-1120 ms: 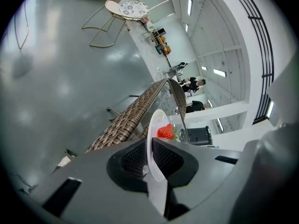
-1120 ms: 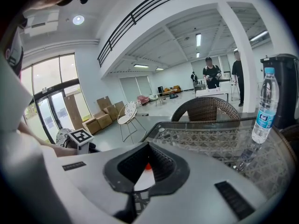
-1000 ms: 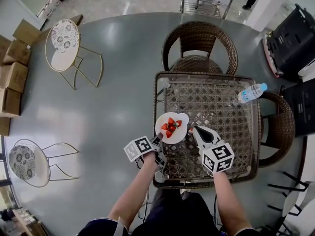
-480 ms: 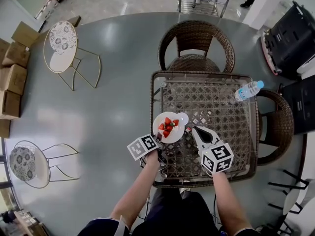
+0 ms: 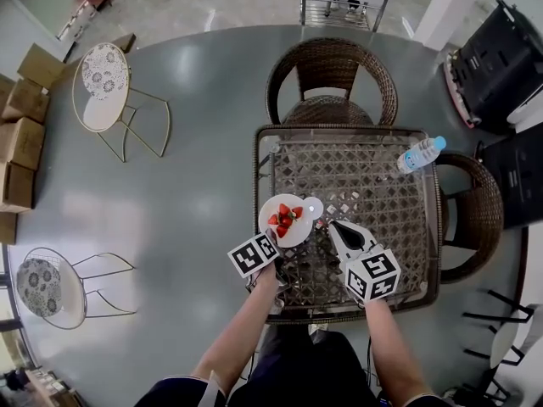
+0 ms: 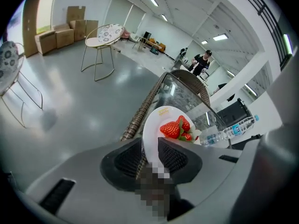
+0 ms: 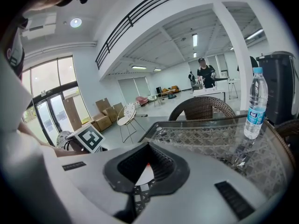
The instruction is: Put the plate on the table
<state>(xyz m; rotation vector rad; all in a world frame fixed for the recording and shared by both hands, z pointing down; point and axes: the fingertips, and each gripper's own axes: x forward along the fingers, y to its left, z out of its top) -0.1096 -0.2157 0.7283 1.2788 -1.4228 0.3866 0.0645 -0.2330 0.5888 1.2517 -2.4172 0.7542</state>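
A white plate point(image 5: 282, 224) with several strawberries point(image 5: 286, 217) is over the near left part of the glass-topped wicker table point(image 5: 382, 193). My left gripper point(image 5: 271, 241) is shut on the plate's near rim. In the left gripper view the plate point(image 6: 156, 127) stands thin between the two jaws, with the strawberries point(image 6: 176, 128) just beyond them. I cannot tell whether the plate touches the glass. My right gripper point(image 5: 333, 225) is over the table to the right of the plate, shut on nothing. The right gripper view shows its pads point(image 7: 161, 164) meeting at the tips.
A water bottle point(image 5: 420, 153) lies near the table's far right corner. Wicker chairs stand behind the table point(image 5: 331, 79) and at its right side point(image 5: 479, 219). A metal-framed chair point(image 5: 106, 83) and cardboard boxes point(image 5: 21, 134) stand on the floor to the left.
The left gripper's marker cube has swung right, closer to the table's near edge, with the plate still in its jaws. The right gripper has hardly moved.
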